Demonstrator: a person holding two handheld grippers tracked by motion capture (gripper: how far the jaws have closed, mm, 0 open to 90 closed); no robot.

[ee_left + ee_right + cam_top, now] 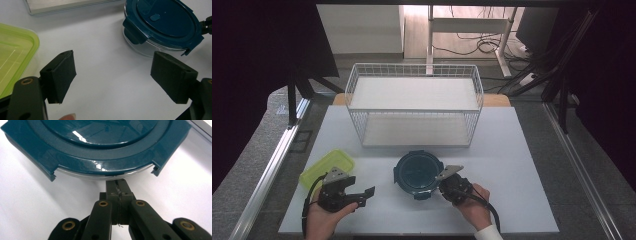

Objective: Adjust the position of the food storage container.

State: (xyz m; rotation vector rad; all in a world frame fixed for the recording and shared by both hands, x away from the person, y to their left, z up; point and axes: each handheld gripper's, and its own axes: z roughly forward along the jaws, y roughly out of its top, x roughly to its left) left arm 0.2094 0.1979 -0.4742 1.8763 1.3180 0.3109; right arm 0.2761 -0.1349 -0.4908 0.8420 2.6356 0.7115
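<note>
A round clear container with a dark teal clip lid sits on the white table near the front middle. My right gripper is shut, and its joined tips meet the container's side just under the lid rim, with nothing between the jaws. A lime-green rectangular container lies at the front left. My left gripper rests on the table between the two containers, open and empty, pointing toward the round one.
A white wire basket with two shelves stands behind the containers at mid-table; its base edge shows in the left gripper view. The table's front edge is close to both hands. Metal rails run along both sides.
</note>
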